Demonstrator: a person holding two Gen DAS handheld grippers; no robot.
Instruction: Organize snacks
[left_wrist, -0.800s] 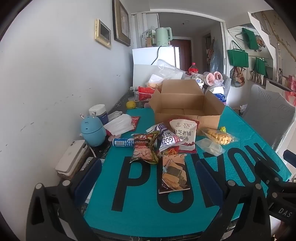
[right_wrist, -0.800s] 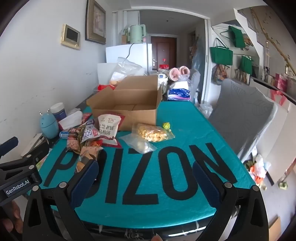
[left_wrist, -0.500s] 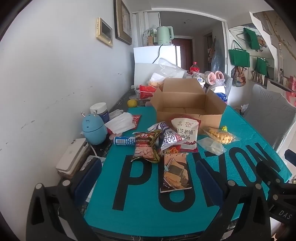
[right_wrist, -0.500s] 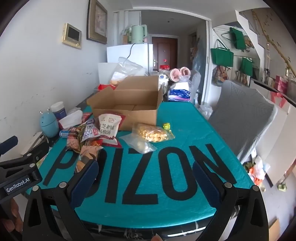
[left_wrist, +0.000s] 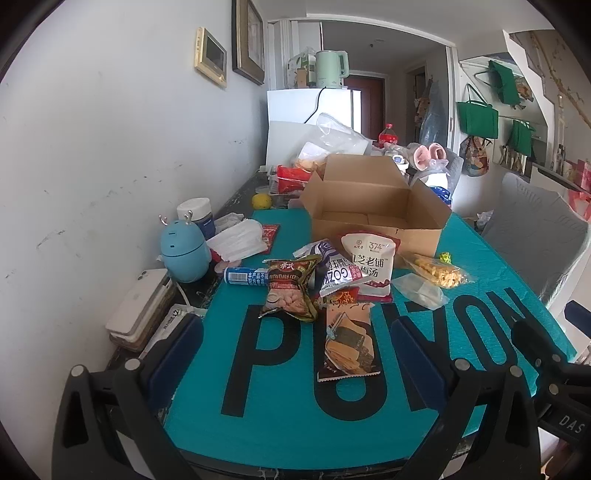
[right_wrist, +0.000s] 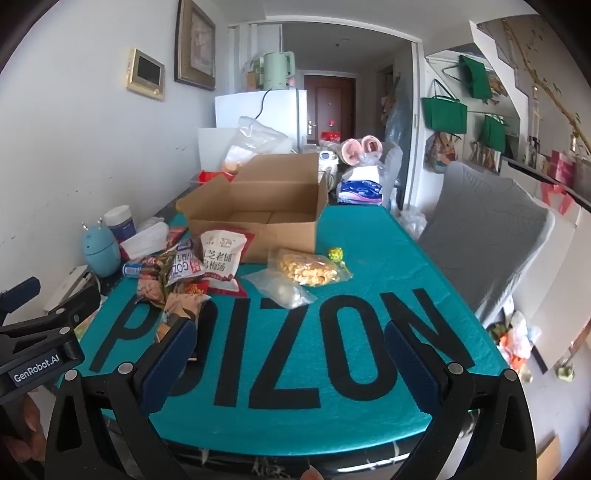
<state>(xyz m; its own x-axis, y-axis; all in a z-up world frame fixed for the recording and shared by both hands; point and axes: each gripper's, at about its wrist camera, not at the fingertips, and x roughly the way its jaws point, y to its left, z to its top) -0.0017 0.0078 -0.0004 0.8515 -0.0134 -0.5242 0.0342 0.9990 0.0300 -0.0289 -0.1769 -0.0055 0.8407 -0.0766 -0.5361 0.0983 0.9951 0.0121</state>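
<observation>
Left claw (left_wrist: 295, 354) and right claw (right_wrist: 288, 354), side by side at the near edge of the surface (right_wrist: 369, 258), both angled downward toward the teal cloth; each stands fully spread, with nothing between its blue pads. The left claw faces a brown snack packet (left_wrist: 349, 341) lying well ahead of its fingertips; behind it a heap of snack bags (left_wrist: 332, 266) rests against the front wall of an open cardboard box (left_wrist: 373, 206), which appears to be empty, though its floor is only partly seen. The right claw faces bare cloth; a clear bag of yellow snacks (right_wrist: 306, 267) lies well ahead, just before the box. Part of a hand (right_wrist: 22, 432) shows at the lower left of the right view, below the left claw's body.
</observation>
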